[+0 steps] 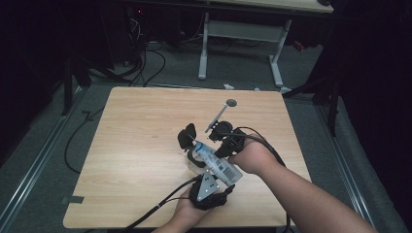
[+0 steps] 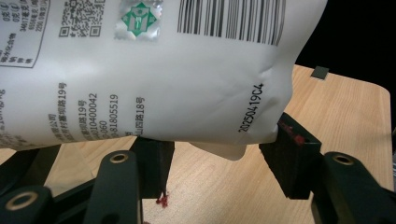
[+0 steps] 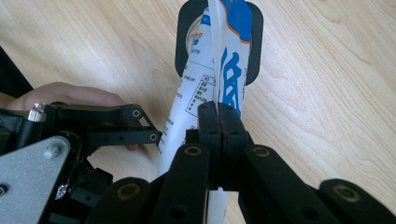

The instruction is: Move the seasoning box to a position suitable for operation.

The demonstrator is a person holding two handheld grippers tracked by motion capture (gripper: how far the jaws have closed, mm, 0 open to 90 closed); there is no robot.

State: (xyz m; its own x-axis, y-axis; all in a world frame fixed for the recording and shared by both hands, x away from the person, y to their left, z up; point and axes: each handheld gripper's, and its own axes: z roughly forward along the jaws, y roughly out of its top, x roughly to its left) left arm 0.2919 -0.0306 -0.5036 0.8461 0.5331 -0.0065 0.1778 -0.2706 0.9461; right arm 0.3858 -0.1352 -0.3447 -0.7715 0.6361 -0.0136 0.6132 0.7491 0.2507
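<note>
A white pouch [image 1: 214, 160] with blue print and a barcode hangs tilted over the middle of the table [image 1: 136, 145], held by both grippers. My left gripper [image 1: 214, 171], near the front edge, has its jaws wide around the pouch's bottom end [image 2: 163, 84], and the pads dent it. My left gripper [image 2: 217, 149] shows the dent at one pad. My right gripper [image 3: 218, 116] is shut on the pouch's thin side seam [image 3: 229, 70]. In the high view my right gripper [image 1: 214, 149] comes in from the right. The pouch's top end lies over a black rounded container [image 1: 187, 136], also visible past the jaws as the black container [image 3: 254, 46].
A long-handled scoop [image 1: 219, 115] lies on the table just behind the grippers, its round end toward the far edge. A grey tape patch [image 1: 73, 199] sits at the front left corner. Cables trail off the front edge. Table legs and cables stand on the floor beyond.
</note>
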